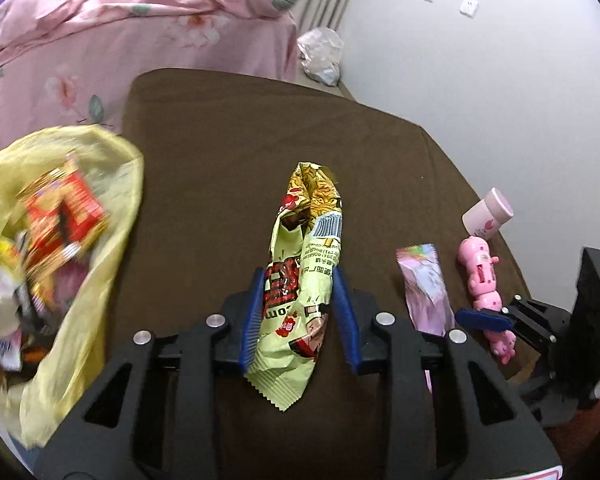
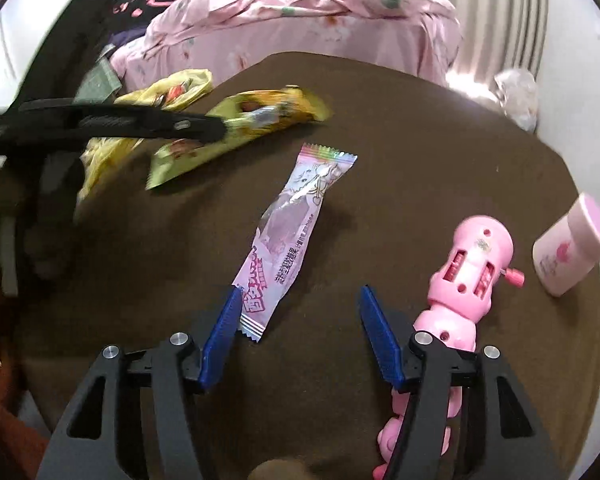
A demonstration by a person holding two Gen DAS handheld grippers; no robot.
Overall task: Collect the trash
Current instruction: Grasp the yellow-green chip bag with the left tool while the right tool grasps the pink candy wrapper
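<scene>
Brown cloth covers the worktop (image 1: pixel 260 128), with a pink floral quilt (image 1: pixel 120 20) heaped beyond its far edge. The left gripper (image 1: pixel 299 312) has its jaws closed on the lower half of a yellow-green snack wrapper (image 1: pixel 306 248), which reaches toward the middle of the worktop. Off the left edge gapes a yellow trash bag (image 1: pixel 100 184), already holding crumpled packets.

The right gripper (image 2: pixel 300 340) stands with jaws spread wide at the near edge; its left blade touches the tail of a pink candy wrapper (image 2: pixel 288 236). Just beside its right blade lies a pink pig toy (image 2: pixel 464 280), and a pink-capped bottle (image 2: pixel 572 248) lies tipped near the right edge.

Both wrappers look empty: feather-light, limp, slick film that would crumple and slide. I'd pinch the pink one across its crimped end seal, closing firmly.
</scene>
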